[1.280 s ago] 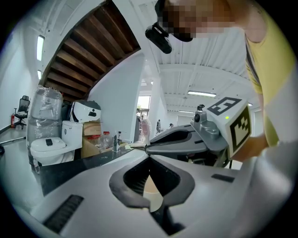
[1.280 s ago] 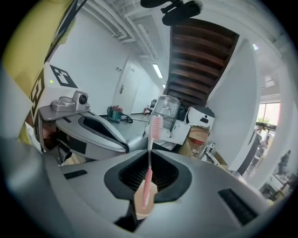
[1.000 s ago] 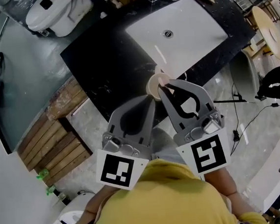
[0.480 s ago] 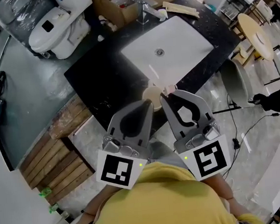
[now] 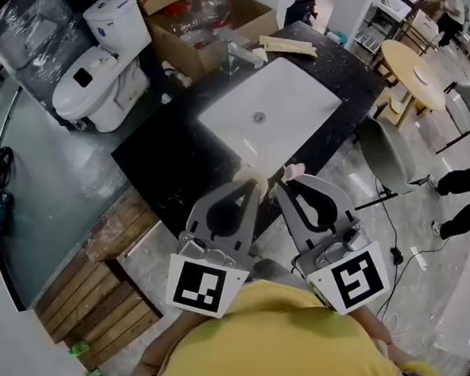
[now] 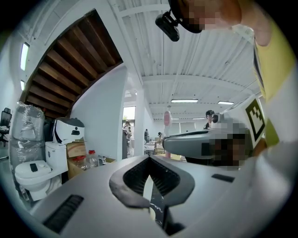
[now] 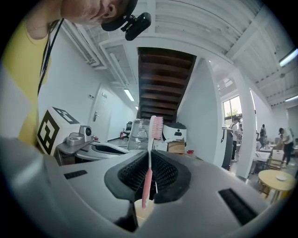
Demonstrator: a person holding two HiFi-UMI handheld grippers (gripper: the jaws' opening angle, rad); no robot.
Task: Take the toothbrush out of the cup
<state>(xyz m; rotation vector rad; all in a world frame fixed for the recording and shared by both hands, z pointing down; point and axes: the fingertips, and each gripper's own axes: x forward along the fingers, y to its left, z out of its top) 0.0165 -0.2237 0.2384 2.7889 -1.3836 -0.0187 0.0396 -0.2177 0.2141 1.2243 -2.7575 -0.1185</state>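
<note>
The counter is viewed steeply from overhead in the head view. Each gripper view is cast closely along its own jaws (roomward); the toilet is shared with the left one.

Bare black counter left of sink

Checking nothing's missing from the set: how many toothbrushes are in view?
1: a pink toothbrush, upright in the right gripper's shut jaws, lower end at the cup. More may hide inside it.
</note>
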